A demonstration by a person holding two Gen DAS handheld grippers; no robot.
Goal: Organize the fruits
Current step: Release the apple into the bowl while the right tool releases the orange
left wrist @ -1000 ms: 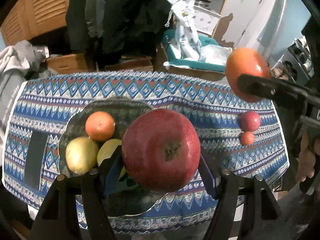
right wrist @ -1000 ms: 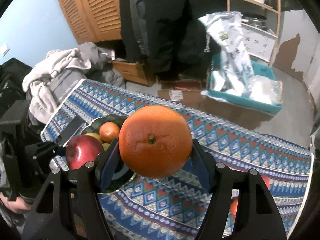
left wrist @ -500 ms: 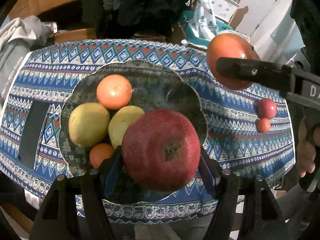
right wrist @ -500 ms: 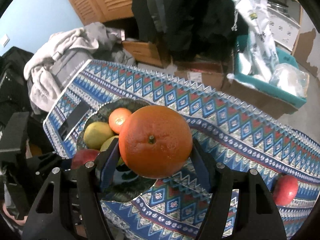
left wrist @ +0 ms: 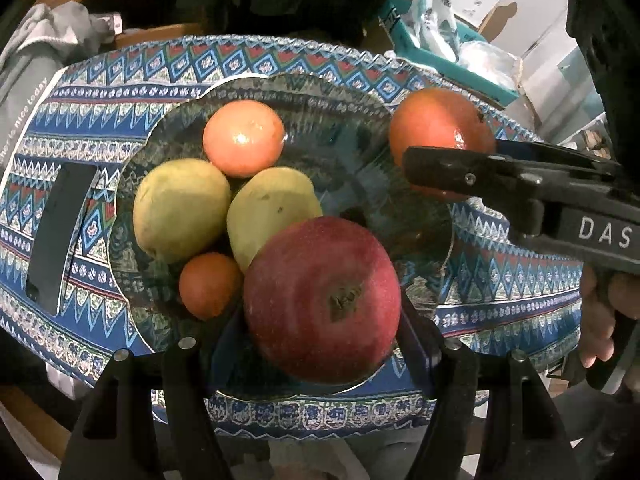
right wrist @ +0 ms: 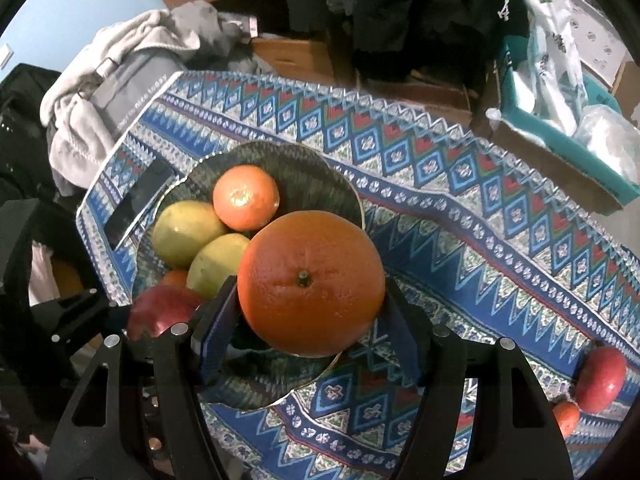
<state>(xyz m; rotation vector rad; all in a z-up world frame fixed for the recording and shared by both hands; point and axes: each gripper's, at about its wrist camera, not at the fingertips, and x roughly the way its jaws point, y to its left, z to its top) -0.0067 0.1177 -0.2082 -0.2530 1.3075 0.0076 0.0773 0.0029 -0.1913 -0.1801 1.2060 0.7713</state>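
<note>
Clamping a red apple (left wrist: 322, 300) at lower centre, the left gripper (left wrist: 320, 344) is held over the plate (left wrist: 344, 148); an orange (right wrist: 311, 282) is clamped by the right gripper (right wrist: 308, 332) (mid-frame). Lowering and release are called for next.

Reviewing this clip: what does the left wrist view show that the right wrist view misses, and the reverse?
Only the left wrist view shows the person's hand on the right gripper's handle, and the red apple's full face between the left gripper's fingers.

Only the right wrist view shows the two fruits left on the cloth: a small red fruit and a small orange one beside it. It also shows the large orange's stem end in the right gripper.

Both show the dark plate holding two yellow-green fruits and tangerines, the patterned tablecloth, and the phone.
</note>
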